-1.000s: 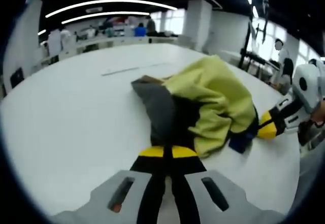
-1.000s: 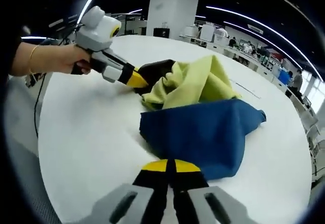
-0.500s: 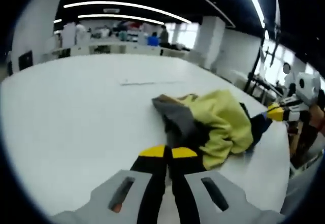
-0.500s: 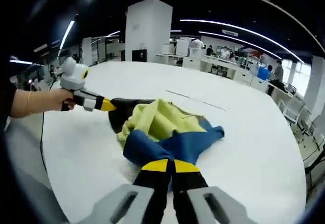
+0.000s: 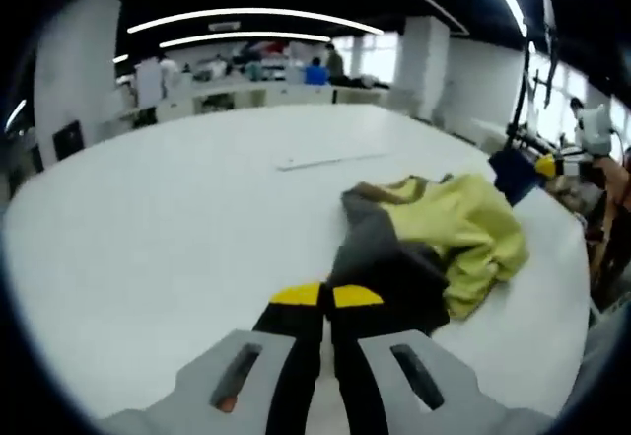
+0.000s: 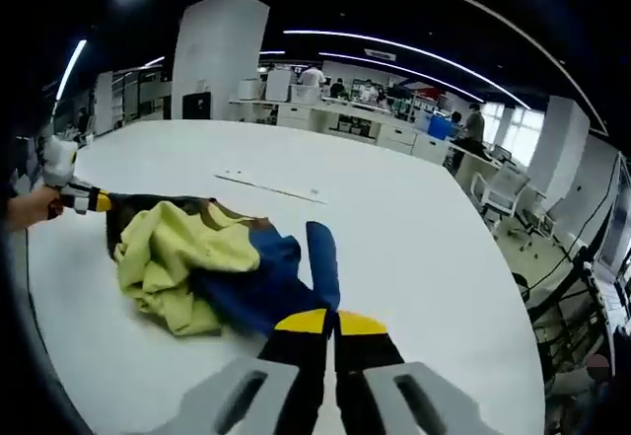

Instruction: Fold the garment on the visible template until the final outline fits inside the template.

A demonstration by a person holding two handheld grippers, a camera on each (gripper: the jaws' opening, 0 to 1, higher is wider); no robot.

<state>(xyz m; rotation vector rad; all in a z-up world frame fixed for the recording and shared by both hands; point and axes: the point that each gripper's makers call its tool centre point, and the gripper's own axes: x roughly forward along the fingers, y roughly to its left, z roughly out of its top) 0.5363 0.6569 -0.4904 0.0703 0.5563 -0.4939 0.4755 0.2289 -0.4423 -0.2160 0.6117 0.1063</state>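
A crumpled garment of yellow (image 5: 463, 228), dark grey (image 5: 380, 248) and blue cloth lies on the white table (image 5: 148, 218). My left gripper (image 5: 326, 295) is shut on its dark grey end at the near side. Far right, my right gripper (image 5: 545, 166) holds the blue end (image 5: 511, 171). In the right gripper view, the right gripper (image 6: 331, 322) is shut on the blue cloth (image 6: 271, 292), the yellow part (image 6: 177, 253) lies left of it, and the left gripper (image 6: 99, 201) grips the dark end at the far left. A thin pale strip (image 6: 271, 188) marks the table beyond the garment.
The table's rounded edge (image 6: 513, 356) runs close on the right in the right gripper view. Desks with people (image 6: 394, 109) and a white pillar (image 6: 212, 60) stand far behind. An office chair (image 6: 503, 193) sits past the table's right side. A hand (image 6: 25, 208) holds the left gripper.
The two grippers have drawn far apart, each keeping its hold, and the garment has stretched out longer between them. Both views have swung with the hands.
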